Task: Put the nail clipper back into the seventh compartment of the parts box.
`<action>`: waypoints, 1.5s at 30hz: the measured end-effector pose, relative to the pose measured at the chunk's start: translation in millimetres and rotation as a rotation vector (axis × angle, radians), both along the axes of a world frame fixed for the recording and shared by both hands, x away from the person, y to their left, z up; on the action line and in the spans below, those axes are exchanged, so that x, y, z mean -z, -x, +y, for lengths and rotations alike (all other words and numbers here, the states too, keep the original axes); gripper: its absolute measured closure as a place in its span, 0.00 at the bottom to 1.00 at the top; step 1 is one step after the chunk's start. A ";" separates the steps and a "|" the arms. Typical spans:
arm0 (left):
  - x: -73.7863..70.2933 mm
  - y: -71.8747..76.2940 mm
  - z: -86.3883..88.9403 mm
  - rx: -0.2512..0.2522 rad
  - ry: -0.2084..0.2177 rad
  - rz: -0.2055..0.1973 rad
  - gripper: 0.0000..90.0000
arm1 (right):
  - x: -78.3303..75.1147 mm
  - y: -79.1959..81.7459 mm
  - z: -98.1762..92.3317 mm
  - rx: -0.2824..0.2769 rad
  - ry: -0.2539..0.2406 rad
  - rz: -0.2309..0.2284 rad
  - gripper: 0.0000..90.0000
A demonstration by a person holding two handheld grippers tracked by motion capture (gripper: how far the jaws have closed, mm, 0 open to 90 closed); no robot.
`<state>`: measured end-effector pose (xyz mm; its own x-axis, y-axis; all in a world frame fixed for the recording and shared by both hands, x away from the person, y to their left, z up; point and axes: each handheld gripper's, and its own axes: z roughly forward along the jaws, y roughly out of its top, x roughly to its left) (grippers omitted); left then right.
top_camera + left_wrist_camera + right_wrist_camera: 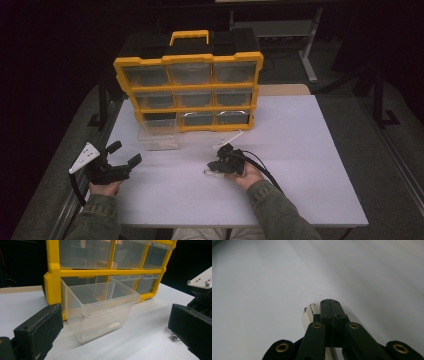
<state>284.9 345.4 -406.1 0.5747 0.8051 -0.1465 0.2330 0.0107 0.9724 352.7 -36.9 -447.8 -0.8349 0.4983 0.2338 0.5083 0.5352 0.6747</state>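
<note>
A yellow organizer (118,66) with clear drawers stands at the back of the white table (300,150). One clear drawer (159,136) sits pulled out on the table in front of the bottom-left slot; it looks empty (100,307). My left gripper (124,152) is open near the table's left edge, its jaws wide apart and facing that drawer (114,315). My right gripper (212,168) points down at the table's middle with its jaws pressed shut (331,302). A small whitish piece (308,315) lies right against the left jaw; whether it is pinched is unclear.
A tiny silvery part (175,338) lies on the table near the right gripper. The organizer (53,277) has a yellow carry handle (189,35) on top. Table legs and a dark floor surround the table.
</note>
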 end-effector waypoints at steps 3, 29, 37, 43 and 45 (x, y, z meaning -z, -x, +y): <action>0.1 -0.1 0.0 0.001 0.000 0.001 0.00 | 0.7 0.8 1.3 -0.012 0.000 0.007 0.99; 0.6 -0.8 -0.5 0.003 0.002 0.003 0.00 | -11.7 5.2 -6.3 -0.010 -0.006 -0.018 0.60; 0.5 -0.5 -0.8 0.001 0.003 0.002 0.00 | -14.9 7.7 -9.6 -0.079 0.029 -0.016 0.23; 0.4 -0.5 -0.9 0.001 0.003 0.002 0.00 | -14.2 8.0 -10.4 -0.108 0.068 -0.039 0.09; 0.4 -0.5 -0.8 0.001 0.003 0.001 0.00 | -13.1 7.0 -11.1 -0.122 0.092 -0.060 0.08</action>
<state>285.4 344.6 -406.5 0.5752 0.8042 -0.1494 0.2342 0.0131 0.9721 345.7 -48.0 -434.7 -0.9019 0.4089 0.1395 0.3955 0.6514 0.6475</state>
